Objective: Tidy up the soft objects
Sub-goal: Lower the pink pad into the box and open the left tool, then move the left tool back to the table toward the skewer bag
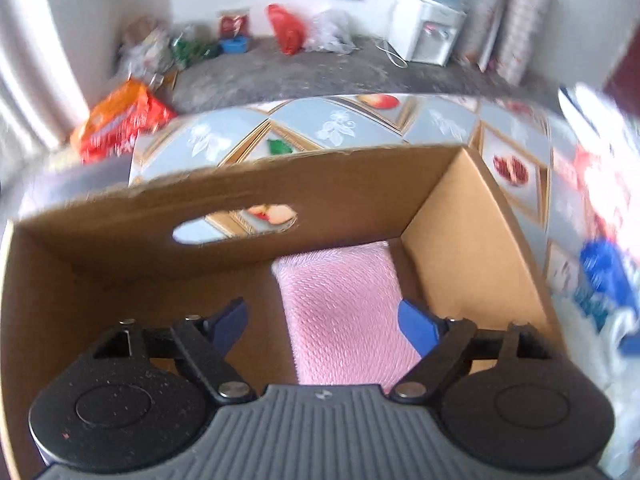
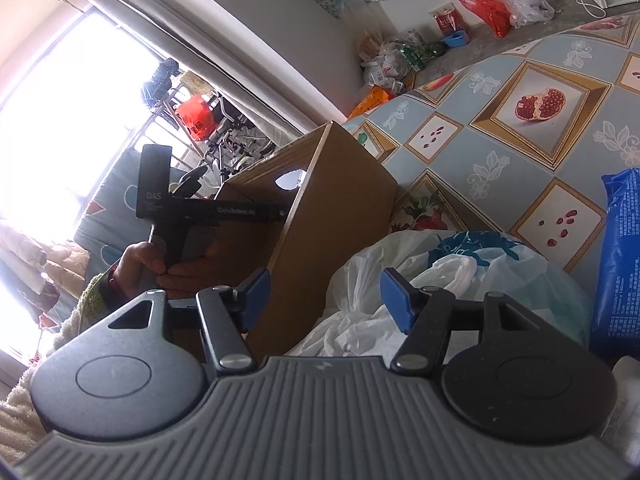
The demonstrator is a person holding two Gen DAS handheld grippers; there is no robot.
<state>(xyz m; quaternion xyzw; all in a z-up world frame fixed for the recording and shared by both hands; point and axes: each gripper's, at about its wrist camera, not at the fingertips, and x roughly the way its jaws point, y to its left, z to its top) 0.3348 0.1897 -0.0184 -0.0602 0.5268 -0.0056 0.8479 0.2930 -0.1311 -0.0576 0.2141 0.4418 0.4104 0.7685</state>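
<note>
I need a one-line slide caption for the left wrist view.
Open left gripper above a pink towel lying inside a cardboard box on a fruit-patterned tablecloth.

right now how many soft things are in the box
1: a pink cloth lying on the floor of the box, toward its right side. The near part of the box is hidden behind the gripper.

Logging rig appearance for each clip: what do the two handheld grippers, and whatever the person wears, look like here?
Both the left gripper and right gripper have blue finger pads on black linkage arms with silver pivot bolts, two round black discs and a ribbed grey housing. Seen from the right wrist, the left tool's black body carries white lettering. The hand gripping it shows a greenish knit cuff.
</note>
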